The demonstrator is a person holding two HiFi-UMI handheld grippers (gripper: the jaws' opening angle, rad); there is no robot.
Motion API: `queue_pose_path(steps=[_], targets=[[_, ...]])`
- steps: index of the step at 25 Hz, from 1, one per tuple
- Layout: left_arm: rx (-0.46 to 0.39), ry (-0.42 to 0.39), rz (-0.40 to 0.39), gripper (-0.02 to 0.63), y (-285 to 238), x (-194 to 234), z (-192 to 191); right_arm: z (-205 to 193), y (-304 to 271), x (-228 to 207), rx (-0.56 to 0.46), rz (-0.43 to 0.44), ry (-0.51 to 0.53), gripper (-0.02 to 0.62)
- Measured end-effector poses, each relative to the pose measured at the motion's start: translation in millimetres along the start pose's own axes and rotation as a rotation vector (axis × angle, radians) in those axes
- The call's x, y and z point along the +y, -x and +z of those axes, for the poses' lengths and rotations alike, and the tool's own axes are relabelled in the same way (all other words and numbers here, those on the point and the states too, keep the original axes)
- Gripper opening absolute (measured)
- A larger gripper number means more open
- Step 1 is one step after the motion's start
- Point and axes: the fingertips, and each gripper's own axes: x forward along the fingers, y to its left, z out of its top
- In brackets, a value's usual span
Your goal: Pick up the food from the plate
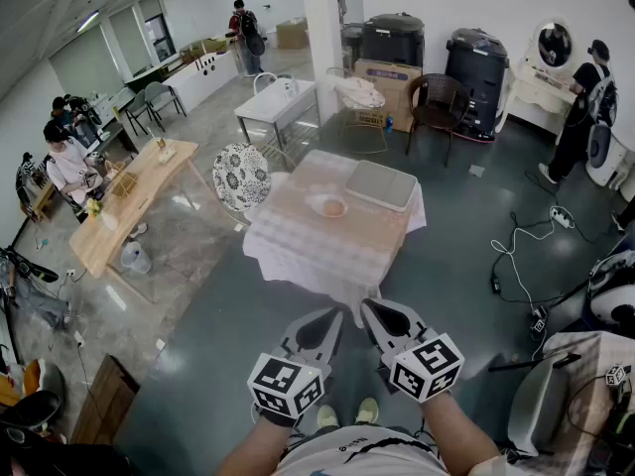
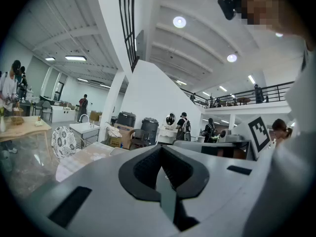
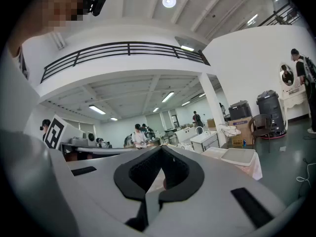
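Note:
The white plate [image 1: 324, 205] holds a piece of orange-brown food [image 1: 334, 207] and sits on a cloth-covered table [image 1: 298, 256] in the middle of the head view. A grey tray [image 1: 380, 184] lies just right of the plate. Both grippers hover low and well short of the table's near edge, side by side. The left gripper [image 1: 332, 317] has its jaws together with nothing in them, as the left gripper view [image 2: 162, 164] also shows. The right gripper [image 1: 369, 308] is likewise shut and empty [image 3: 161, 169]. The tray [image 3: 238, 156] shows ahead in the right gripper view.
A patterned round chair [image 1: 241, 177] stands at the table's left side. A long wooden table [image 1: 139, 201] with seated people is further left. Cables [image 1: 526, 241] trail on the floor to the right. A white table [image 1: 276, 102], a dark chair [image 1: 437, 102] and bins stand behind.

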Motion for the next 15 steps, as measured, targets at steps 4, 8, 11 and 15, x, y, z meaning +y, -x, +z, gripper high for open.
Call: queue_pose_path(steps=[4,8,11,15], targets=[[-0.001,-0.005,0.006,0.006,-1.1,-2.0,0.7,1.1,0.2,-0.8,-0.004,0.009,0.002,0.014],[-0.003,-0.006,0.015,0.006,-0.8,-3.0,0.4,0.9,0.4,0.2,-0.006,0.020,0.001,0.014],[-0.001,-0.008,0.021,0.006,-0.7,-6.0,0.4,1.6,3.5,-0.2,-0.007,0.023,-0.002,0.012],[0.004,-0.010,0.022,0.006,-1.7,-9.9,-1.9,2.9,8.6,-2.5,-0.020,0.021,-0.007,0.012]])
